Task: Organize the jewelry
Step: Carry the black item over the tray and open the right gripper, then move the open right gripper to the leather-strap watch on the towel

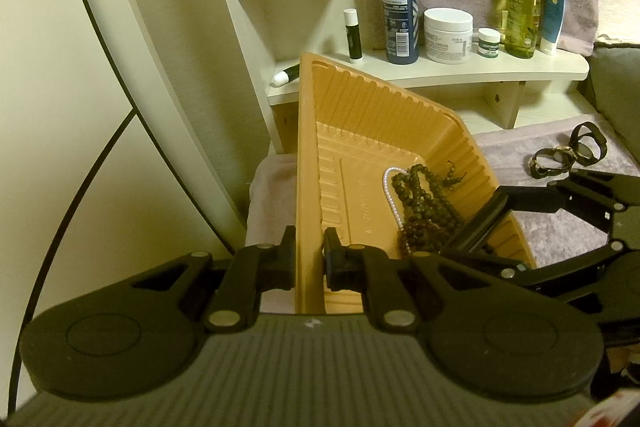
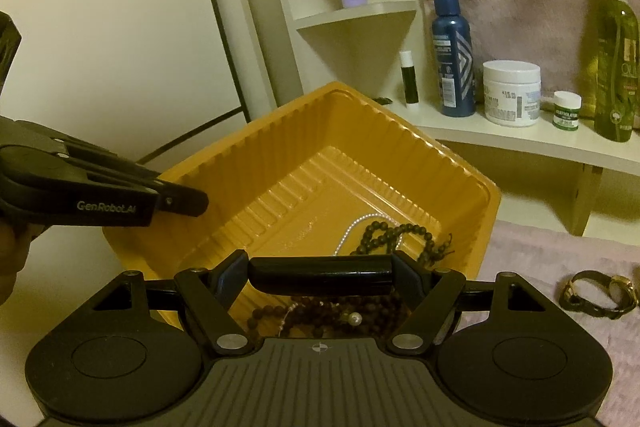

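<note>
Your left gripper (image 1: 310, 255) is clamped on the near-left rim of the orange plastic tray (image 1: 360, 131), tipping it so the dark bead strands (image 1: 424, 203) and pearl string (image 1: 390, 193) gather at its low right side, probably to steady it for loading. Your right gripper (image 2: 320, 275) is closed across a black bar-shaped piece (image 2: 320, 273), held level over the tray's near edge, angled downward. Two watches (image 1: 568, 151) wait outside, right of the tray, on the plush cloth (image 1: 560, 227).
</note>
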Available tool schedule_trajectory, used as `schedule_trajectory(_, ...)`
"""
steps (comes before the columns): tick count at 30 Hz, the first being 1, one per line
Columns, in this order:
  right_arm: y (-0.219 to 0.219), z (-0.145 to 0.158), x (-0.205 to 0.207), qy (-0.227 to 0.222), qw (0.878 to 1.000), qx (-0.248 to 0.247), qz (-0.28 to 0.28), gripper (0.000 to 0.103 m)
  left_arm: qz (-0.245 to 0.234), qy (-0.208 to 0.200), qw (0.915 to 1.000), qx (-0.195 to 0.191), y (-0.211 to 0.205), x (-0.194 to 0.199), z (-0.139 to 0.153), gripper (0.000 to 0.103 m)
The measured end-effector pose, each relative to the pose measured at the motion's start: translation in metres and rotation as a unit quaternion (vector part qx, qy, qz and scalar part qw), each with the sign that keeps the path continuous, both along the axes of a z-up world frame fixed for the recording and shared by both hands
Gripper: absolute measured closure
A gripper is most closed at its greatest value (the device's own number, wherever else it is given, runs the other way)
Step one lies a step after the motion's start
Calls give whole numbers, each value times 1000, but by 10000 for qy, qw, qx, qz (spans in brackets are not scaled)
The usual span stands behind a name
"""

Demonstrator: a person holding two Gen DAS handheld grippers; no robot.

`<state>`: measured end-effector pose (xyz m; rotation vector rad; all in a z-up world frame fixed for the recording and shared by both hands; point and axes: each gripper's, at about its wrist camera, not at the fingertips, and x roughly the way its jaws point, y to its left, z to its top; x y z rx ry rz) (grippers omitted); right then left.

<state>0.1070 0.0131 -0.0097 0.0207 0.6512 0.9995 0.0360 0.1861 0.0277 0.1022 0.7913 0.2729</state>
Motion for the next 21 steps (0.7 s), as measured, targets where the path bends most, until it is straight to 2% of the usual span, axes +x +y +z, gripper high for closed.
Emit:
schedule_trajectory(11, 1, -5, 4, 296, 9995, 76, -31, 25, 2, 2, 10000, 2, 0, 0, 0, 91)
schedule_trajectory(13, 0, -5, 3, 230, 9997, 84, -100, 17, 0, 0, 10000, -7, 0, 0, 0, 91)
schedule_trajectory(21, -10, 1, 3, 68, 9994, 137, -324, 17, 6, -5, 10000, -10, 0, 0, 0, 91)
